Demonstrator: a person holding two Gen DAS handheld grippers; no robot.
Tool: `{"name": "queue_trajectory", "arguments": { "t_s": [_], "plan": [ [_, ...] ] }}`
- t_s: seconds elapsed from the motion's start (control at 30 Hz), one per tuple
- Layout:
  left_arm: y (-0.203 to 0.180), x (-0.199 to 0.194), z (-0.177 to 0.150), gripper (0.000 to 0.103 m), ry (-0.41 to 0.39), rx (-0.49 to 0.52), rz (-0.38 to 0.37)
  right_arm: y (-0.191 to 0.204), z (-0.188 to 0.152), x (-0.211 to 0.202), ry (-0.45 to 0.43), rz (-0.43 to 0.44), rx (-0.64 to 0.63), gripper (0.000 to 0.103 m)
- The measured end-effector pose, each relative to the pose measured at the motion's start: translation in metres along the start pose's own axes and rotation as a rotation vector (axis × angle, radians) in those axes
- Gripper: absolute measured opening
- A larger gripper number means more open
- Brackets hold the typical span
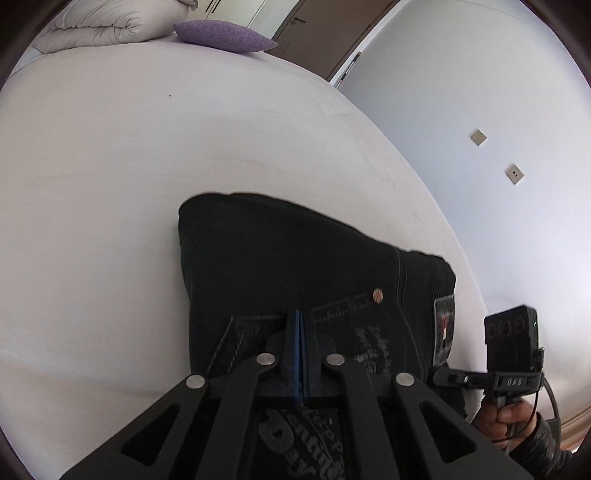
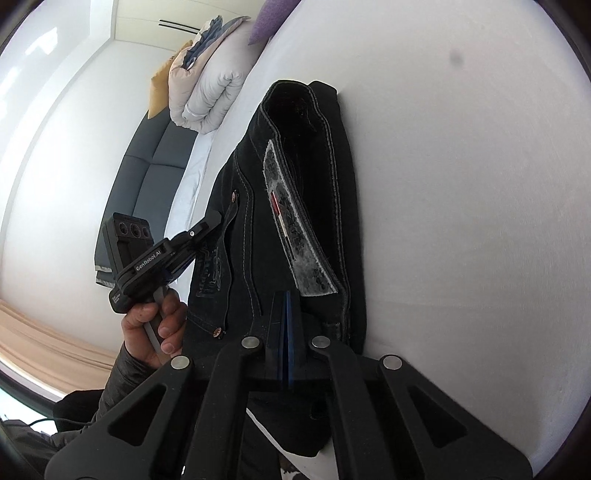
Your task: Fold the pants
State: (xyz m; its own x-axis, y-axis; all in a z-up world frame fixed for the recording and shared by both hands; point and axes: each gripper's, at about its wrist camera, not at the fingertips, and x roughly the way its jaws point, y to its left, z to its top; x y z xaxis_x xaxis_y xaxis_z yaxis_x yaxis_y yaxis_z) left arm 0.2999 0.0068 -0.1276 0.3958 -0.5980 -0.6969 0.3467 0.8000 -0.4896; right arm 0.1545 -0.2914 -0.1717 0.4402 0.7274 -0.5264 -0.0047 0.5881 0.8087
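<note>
Black jeans (image 1: 295,258) lie folded into a thick bundle on the white bed (image 1: 110,184), waistband and label patch (image 1: 443,328) to the right. My left gripper (image 1: 300,317) has its blue pads pressed together over the rear pocket, with denim bunched around them. My right gripper (image 2: 286,299) is shut at the waistband end of the jeans (image 2: 295,166), just below the grey label patch (image 2: 295,229). In the right wrist view the left gripper (image 2: 214,218) touches the pocket side of the jeans. The right gripper's body (image 1: 511,339) shows in the left wrist view.
A folded white duvet (image 1: 96,26) and a purple cushion (image 1: 225,35) lie at the far end of the bed. A wall (image 1: 480,110) runs along the bed's right side. A dark sofa (image 2: 147,177) stands beyond the bed's edge.
</note>
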Motion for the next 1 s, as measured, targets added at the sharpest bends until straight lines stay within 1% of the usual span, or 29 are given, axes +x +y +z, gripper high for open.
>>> {"name": "queue_trajectory", "arguments": {
  "t_s": [0.07,0.13,0.27,0.3,0.33,0.4,0.47,0.53,0.57,0.63,0.67,0.7,0.73,0.8,0.83,0.93,1.0],
  "plan": [
    [-0.008,-0.011,-0.023,0.002,-0.018,0.034,0.033,0.003,0.0,0.002,-0.002,-0.005,-0.002,0.0],
    [-0.02,-0.025,-0.045,0.002,-0.035,0.085,0.087,0.004,-0.001,0.002,-0.004,-0.009,-0.003,0.0],
    [-0.05,-0.044,-0.095,0.002,-0.046,0.222,0.201,0.008,-0.001,0.005,-0.008,-0.013,-0.004,0.0],
    [-0.056,-0.046,-0.105,0.002,-0.052,0.243,0.225,0.009,-0.001,0.004,-0.008,-0.013,-0.005,0.0],
    [-0.056,-0.047,-0.111,0.002,-0.055,0.248,0.233,0.009,-0.001,0.005,-0.007,-0.014,-0.005,0.0],
    [-0.054,-0.044,-0.117,0.002,-0.054,0.227,0.233,0.01,-0.001,0.003,0.002,-0.009,0.002,0.0],
    [-0.051,-0.044,-0.115,0.002,-0.053,0.215,0.237,0.021,-0.005,-0.004,-0.002,-0.029,-0.009,0.0],
    [-0.052,-0.043,-0.114,0.002,-0.051,0.229,0.252,0.034,-0.012,-0.012,-0.003,-0.041,-0.05,0.0],
    [-0.053,-0.042,-0.115,0.002,-0.051,0.237,0.259,0.043,-0.018,-0.015,0.005,-0.027,-0.075,0.0],
    [-0.051,-0.042,-0.116,0.002,-0.052,0.239,0.26,0.057,-0.032,-0.017,0.033,-0.005,-0.132,0.0],
    [-0.05,-0.042,-0.116,0.002,-0.052,0.234,0.256,0.058,-0.039,-0.014,0.054,-0.018,-0.149,0.0],
    [-0.049,-0.042,-0.116,0.002,-0.052,0.232,0.254,0.056,-0.044,-0.009,0.075,-0.043,-0.152,0.0],
    [-0.049,-0.042,-0.117,0.002,-0.052,0.234,0.255,0.046,-0.047,-0.005,0.082,-0.044,-0.126,0.0],
    [-0.05,-0.043,-0.118,0.002,-0.051,0.239,0.262,0.026,-0.049,-0.005,0.066,0.033,-0.051,0.0],
    [-0.05,-0.043,-0.117,0.002,-0.051,0.239,0.264,0.021,-0.05,-0.006,0.059,0.066,-0.035,0.0],
    [-0.05,-0.043,-0.117,0.002,-0.051,0.237,0.266,0.025,-0.05,-0.009,0.059,0.045,-0.079,0.0],
    [-0.05,-0.043,-0.117,0.002,-0.052,0.233,0.266,0.023,-0.05,-0.01,0.063,0.048,-0.082,0.0]
  ]
}}
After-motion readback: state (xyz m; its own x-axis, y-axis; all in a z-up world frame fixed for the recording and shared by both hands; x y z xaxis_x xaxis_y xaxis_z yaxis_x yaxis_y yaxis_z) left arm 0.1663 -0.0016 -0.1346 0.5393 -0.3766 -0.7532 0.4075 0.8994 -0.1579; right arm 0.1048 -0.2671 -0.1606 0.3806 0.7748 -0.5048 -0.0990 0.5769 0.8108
